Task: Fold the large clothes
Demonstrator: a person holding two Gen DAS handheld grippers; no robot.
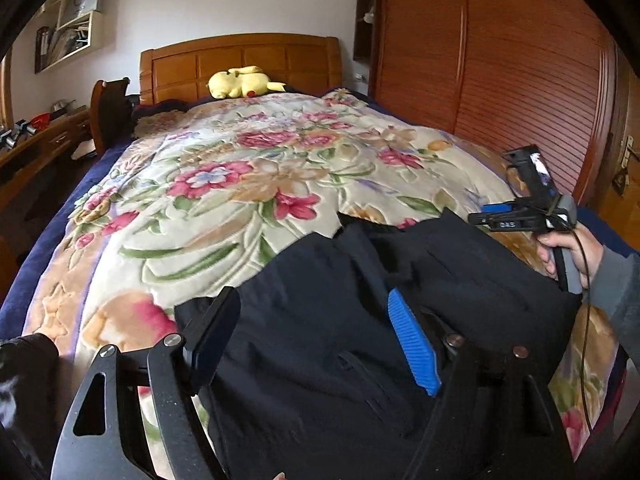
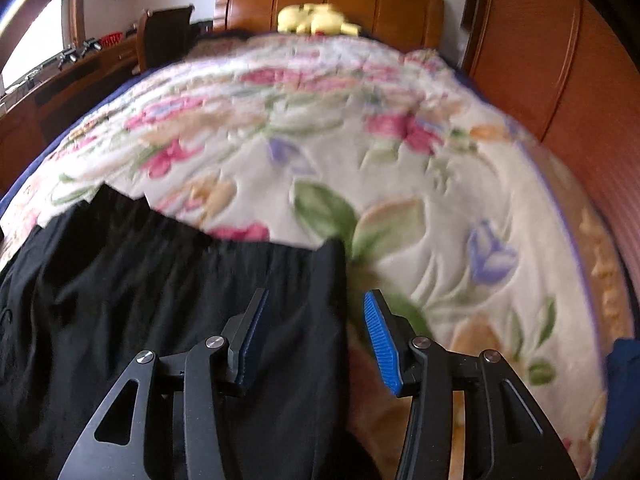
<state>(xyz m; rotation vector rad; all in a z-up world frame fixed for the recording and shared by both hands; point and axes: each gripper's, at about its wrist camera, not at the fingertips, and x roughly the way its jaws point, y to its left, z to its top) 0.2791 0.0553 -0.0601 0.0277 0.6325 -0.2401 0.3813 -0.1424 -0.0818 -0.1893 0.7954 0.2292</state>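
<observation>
A large dark garment (image 1: pixel 320 272) lies spread on the floral blanket (image 1: pixel 224 184) at the near end of the bed. My left gripper (image 1: pixel 313 296) hovers over the garment's near-left part, open, with cloth below its blue pad (image 1: pixel 414 344) and nothing pinched. My right gripper (image 2: pixel 316 296) is open too. The garment's (image 2: pixel 140 280) right edge runs up between its fingers, and neither pad presses on it. In the left wrist view the right gripper (image 1: pixel 486 216) shows at the garment's far right corner, with a hand (image 1: pixel 568 248) around its handle.
A yellow plush toy (image 1: pixel 240 82) rests by the wooden headboard (image 1: pixel 240 60). A slatted wooden wardrobe (image 1: pixel 500 80) stands along the bed's right side. A desk (image 1: pixel 40 140) and a chair (image 1: pixel 108 108) are on the left. The blanket (image 2: pixel 360 140) beyond the garment lies flat.
</observation>
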